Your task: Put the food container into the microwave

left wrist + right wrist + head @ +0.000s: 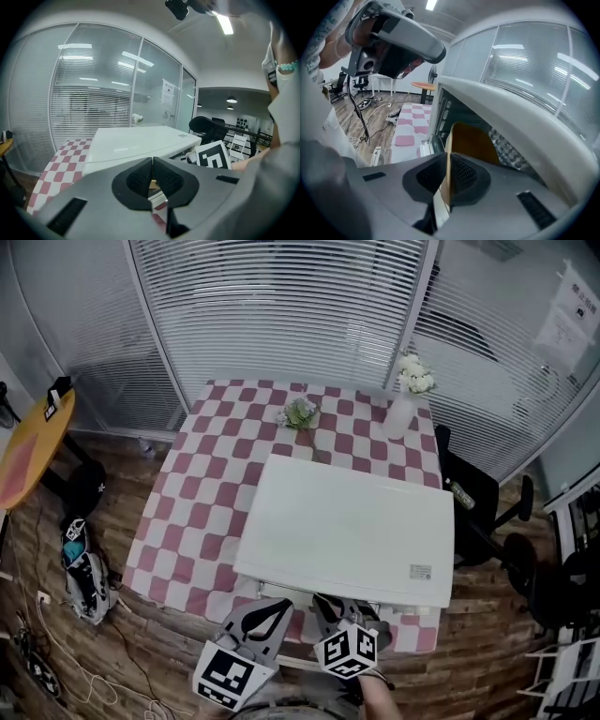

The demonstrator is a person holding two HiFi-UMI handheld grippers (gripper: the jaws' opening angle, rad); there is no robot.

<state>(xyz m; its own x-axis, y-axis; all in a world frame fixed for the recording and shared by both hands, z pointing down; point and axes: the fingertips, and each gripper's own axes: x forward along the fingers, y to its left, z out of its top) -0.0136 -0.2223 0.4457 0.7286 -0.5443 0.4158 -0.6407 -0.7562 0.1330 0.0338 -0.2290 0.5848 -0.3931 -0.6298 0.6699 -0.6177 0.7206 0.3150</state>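
A white microwave (347, 526) stands on the checkered table (202, 512), at its near edge. My right gripper (447, 173) is shut on the thin rim of a brown food container (471, 140). The container sits at the microwave's dark open cavity (452, 115), under the white top (511, 112). In the head view both grippers are low in front of the microwave: the left gripper (272, 613) beside the right gripper (330, 604). The left gripper (153, 165) is shut with its pads together and nothing between them. The container is hidden in the head view.
A white vase of flowers (403, 399) and a small bouquet (300, 413) stand on the far part of the table. A black chair (473, 493) is at the right. A bag (84, 568) and cables lie on the wooden floor at the left. Blinds on glass walls stand behind.
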